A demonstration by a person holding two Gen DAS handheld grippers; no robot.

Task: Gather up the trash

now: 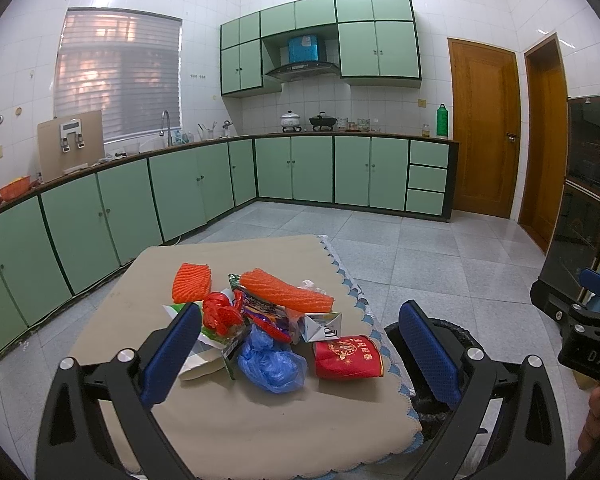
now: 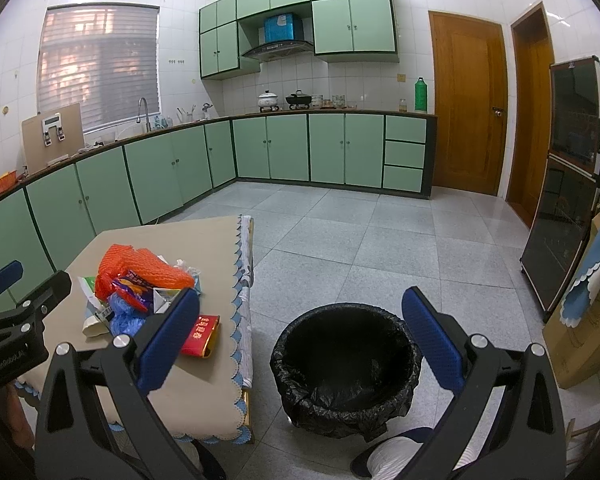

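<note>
On the left, the left gripper [image 1: 300, 348] hangs with its blue-padded fingers wide apart and empty over a low table covered in a beige cloth with blue scalloped trim [image 1: 148, 280], where the trash lies heaped: two orange foam fruit nets [image 1: 288, 290], a crumpled blue plastic bag [image 1: 272, 364], a red packet with gold lettering [image 1: 348, 357] and mixed wrappers. To the right, the right gripper [image 2: 300, 340], likewise spread open and holding nothing, hovers above a round bin lined with a black plastic bag [image 2: 346, 368] standing on the grey tiled floor just beside the table's edge.
</note>
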